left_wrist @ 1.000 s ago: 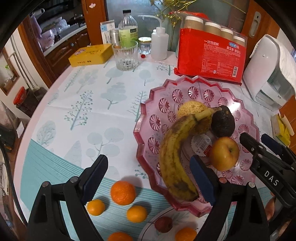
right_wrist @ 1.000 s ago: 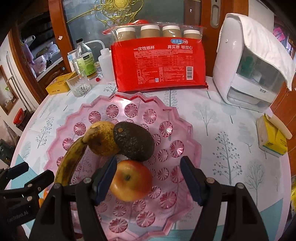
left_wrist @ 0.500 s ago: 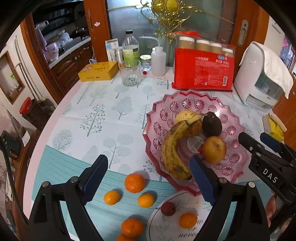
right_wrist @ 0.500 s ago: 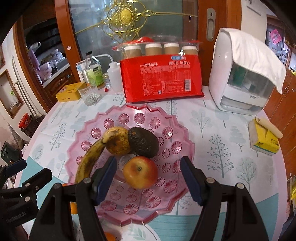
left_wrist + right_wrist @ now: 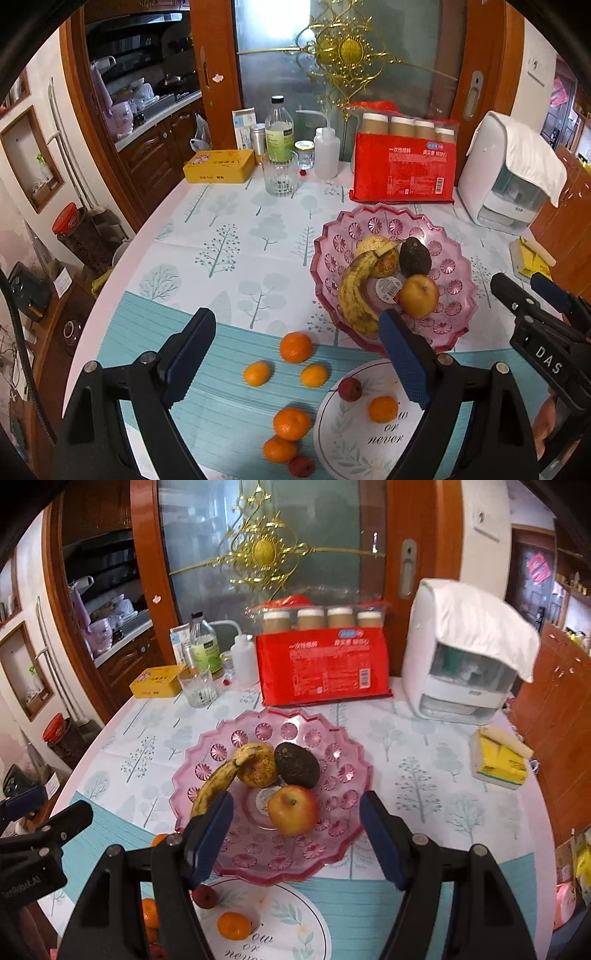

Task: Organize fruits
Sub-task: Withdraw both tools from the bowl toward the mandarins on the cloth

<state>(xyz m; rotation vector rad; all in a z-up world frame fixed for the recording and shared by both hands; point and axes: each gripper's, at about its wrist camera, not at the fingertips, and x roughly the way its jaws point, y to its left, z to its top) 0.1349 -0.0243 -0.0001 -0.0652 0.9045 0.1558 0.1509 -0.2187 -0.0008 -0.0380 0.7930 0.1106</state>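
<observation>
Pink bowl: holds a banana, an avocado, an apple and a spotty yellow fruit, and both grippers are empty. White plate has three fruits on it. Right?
Not quite: the white plate holds two fruits, a small red fruit and a mandarin, as the left wrist view shows. The pink bowl contents are as you say, and both grippers are empty.

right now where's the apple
In the pink bowl, at its near side in the right wrist view: the apple sits just in front of the avocado.

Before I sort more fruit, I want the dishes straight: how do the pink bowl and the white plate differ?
The pink bowl is translucent, scalloped and deep; the white plate is opaque, flat and printed with leaves and lettering. The bowl holds a banana, an apple and an avocado; the plate holds one small orange and one small red fruit. Both sit on the table.
</observation>
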